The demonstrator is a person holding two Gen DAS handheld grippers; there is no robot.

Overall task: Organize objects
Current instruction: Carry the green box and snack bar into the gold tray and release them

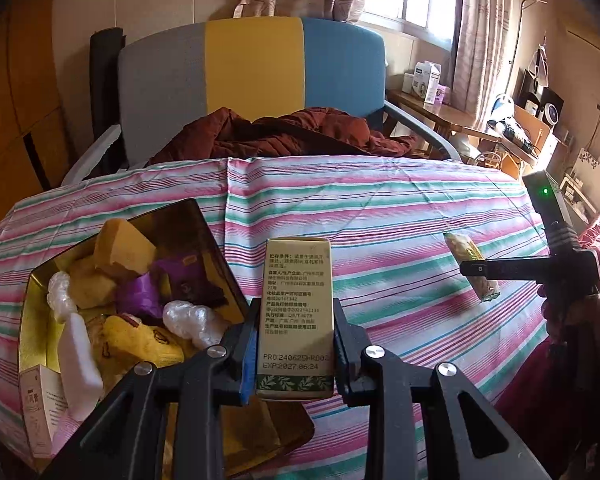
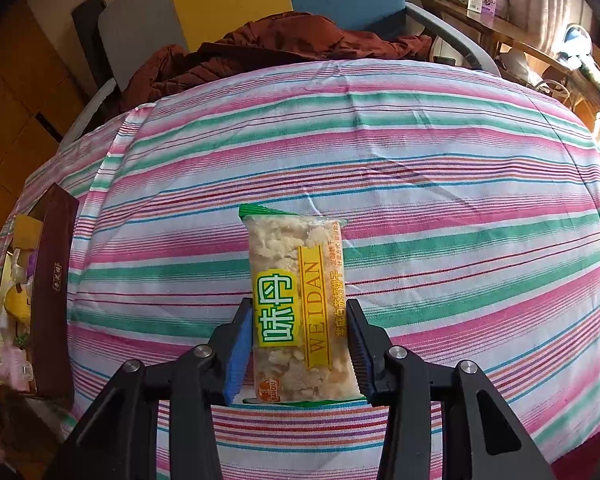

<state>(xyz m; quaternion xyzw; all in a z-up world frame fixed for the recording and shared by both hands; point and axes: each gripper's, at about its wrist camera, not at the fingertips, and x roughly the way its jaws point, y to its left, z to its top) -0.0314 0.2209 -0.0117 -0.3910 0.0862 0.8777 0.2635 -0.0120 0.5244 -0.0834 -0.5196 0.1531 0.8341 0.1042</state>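
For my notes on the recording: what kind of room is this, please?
Probably a lived-in home room, perhaps a bedroom: a pink-and-green striped cloth covers the surface, a grey, yellow and blue padded chair holds rust-brown clothing, and patterned curtains frame a window.

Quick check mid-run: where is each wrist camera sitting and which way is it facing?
Left wrist: on the left gripper, looking along its fingers at the held green box, toward the chair; the right gripper and a hand show.
Right wrist: on the right gripper, facing the held snack packet.
Shared: striped cloth, chair, storage box.
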